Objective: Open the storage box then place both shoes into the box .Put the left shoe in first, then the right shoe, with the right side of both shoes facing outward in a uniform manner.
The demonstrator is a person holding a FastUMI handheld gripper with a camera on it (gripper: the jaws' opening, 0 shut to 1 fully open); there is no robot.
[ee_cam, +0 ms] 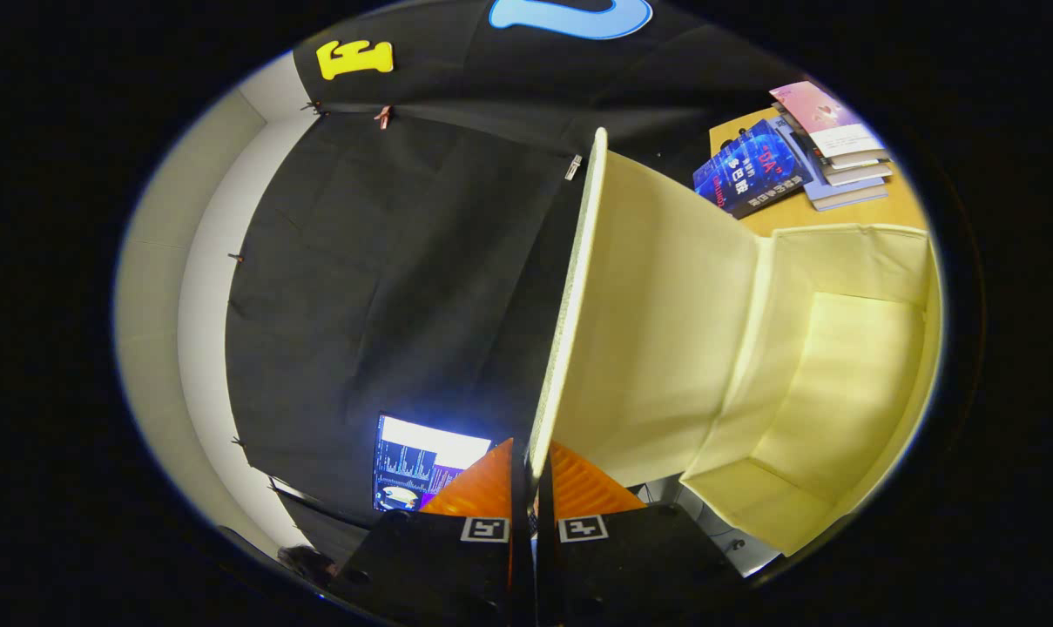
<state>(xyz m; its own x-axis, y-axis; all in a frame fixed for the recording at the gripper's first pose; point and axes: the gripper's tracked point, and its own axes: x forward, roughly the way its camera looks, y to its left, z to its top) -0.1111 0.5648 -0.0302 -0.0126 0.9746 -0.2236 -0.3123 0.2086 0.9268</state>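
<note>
Gripper (533,475) clenched on the lower edge of the lid (648,313), held swung up on edge beside the open box (840,383) on the bench (892,209), baring the interior, apparently for the shoes to follow.

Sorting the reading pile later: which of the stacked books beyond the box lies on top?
The pink-and-white book tops the stack; the blue book leans beside it. The claw grips the box lid.
</note>
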